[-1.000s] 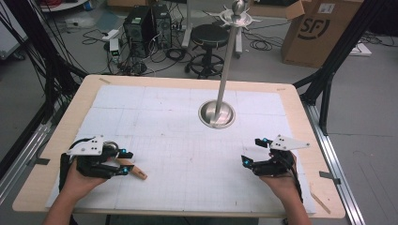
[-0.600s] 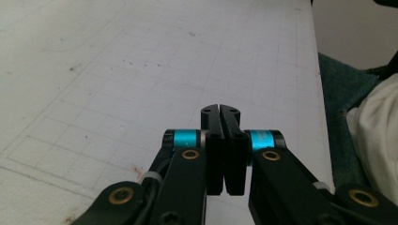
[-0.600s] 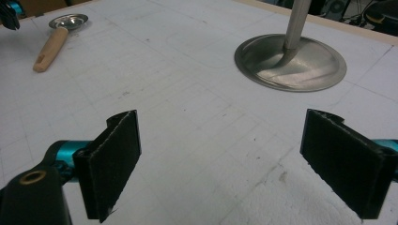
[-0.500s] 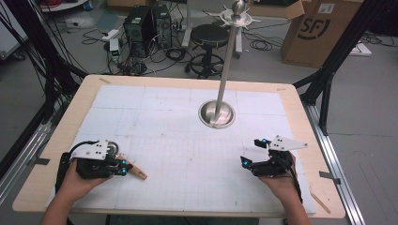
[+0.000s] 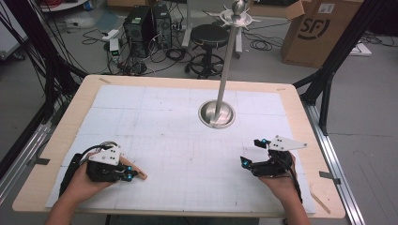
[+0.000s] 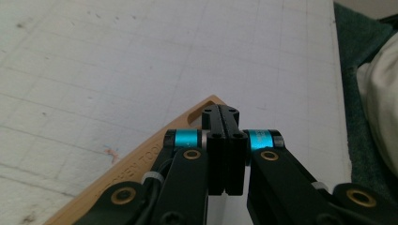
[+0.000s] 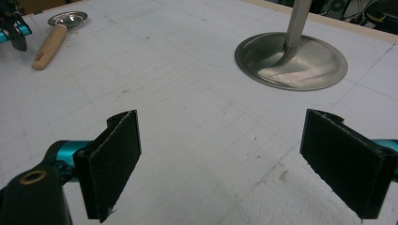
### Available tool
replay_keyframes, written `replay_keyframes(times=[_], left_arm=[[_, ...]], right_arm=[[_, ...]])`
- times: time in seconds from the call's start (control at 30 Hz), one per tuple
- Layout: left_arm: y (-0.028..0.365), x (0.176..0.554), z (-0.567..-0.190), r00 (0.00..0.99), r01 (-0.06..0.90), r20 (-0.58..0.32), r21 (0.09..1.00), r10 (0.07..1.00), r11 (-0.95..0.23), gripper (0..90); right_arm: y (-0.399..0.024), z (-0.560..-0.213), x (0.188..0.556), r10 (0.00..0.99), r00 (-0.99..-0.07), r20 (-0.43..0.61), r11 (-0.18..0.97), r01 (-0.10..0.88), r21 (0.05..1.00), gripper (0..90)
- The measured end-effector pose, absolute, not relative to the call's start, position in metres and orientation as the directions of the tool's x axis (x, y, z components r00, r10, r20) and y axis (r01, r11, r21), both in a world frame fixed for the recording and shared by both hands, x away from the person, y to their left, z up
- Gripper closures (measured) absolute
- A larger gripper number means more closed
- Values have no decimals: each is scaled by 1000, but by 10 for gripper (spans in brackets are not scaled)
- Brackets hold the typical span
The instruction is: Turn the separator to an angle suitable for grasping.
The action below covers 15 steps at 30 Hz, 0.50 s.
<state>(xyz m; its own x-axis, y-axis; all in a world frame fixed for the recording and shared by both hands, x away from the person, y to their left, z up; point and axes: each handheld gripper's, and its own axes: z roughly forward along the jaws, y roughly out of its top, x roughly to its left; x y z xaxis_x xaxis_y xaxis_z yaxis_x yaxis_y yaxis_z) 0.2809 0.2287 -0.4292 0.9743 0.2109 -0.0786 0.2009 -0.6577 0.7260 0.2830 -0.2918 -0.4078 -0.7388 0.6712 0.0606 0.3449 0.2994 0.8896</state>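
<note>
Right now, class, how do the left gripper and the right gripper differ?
The left gripper's jaws are shut together; the right gripper's stand wide apart. A wooden handle lies by the left gripper's tips; the right gripper has bare white mat between its jaws. Both have black jaws and sit low over the same table.

Black hand-held gripper [image 5: 133, 176] bodies, cyan bands, brass screws, grey 3-cornered top plates, black cables.
</note>
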Motion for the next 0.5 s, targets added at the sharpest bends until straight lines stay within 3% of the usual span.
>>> replay_keyframes(times=[0.2, 0.5], left_arm=[[215, 287, -435, 972, 201, -50, 682, 230, -703, 896], [198, 305, -436, 950, 258, -63, 706, 305, -659, 896]], right_arm=[[-291, -408, 283, 671, -739, 57, 302, 343, 890, 126], [-290, -408, 285, 668, -742, 53, 307, 340, 889, 142]])
